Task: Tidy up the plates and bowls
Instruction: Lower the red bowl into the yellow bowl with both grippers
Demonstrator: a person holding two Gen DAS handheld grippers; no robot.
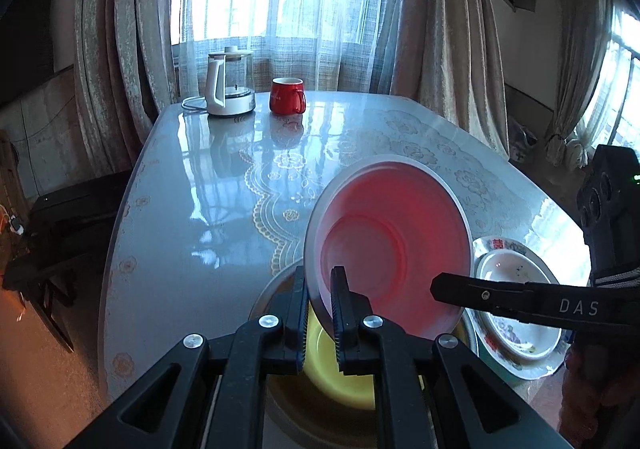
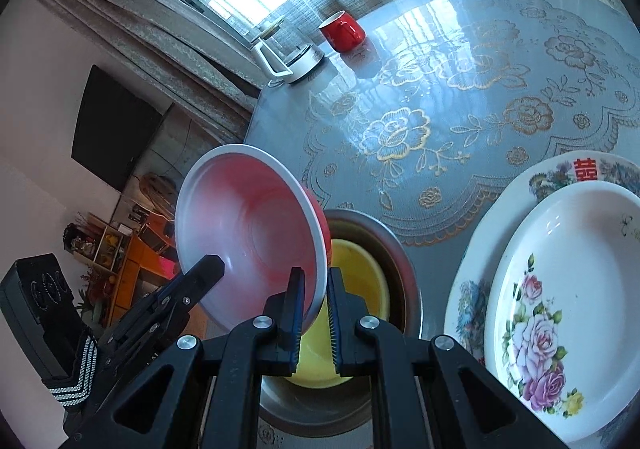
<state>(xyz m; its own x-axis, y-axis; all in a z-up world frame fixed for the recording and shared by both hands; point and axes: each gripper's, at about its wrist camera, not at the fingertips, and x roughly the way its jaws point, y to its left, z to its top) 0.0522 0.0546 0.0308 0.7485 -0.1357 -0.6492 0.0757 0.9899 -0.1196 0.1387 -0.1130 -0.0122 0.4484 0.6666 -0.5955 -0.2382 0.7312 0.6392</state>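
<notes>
Two grippers, left (image 1: 320,289) and right (image 2: 314,289), clamped on one round, smooth red plastic bowl's (image 1: 392,233) thin rim

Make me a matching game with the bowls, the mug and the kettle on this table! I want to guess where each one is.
Things:
1. red bowl
2. yellow bowl
3. red mug
4. kettle

Places:
A. at the far end of the table, right of its neighbour in the left wrist view
B. nested inside the metal bowl
C. tilted in the air, its rim pinched by both grippers
D. at the far end of the table, with a white handle

Pairs: 1-C, 2-B, 3-A, 4-D
</notes>
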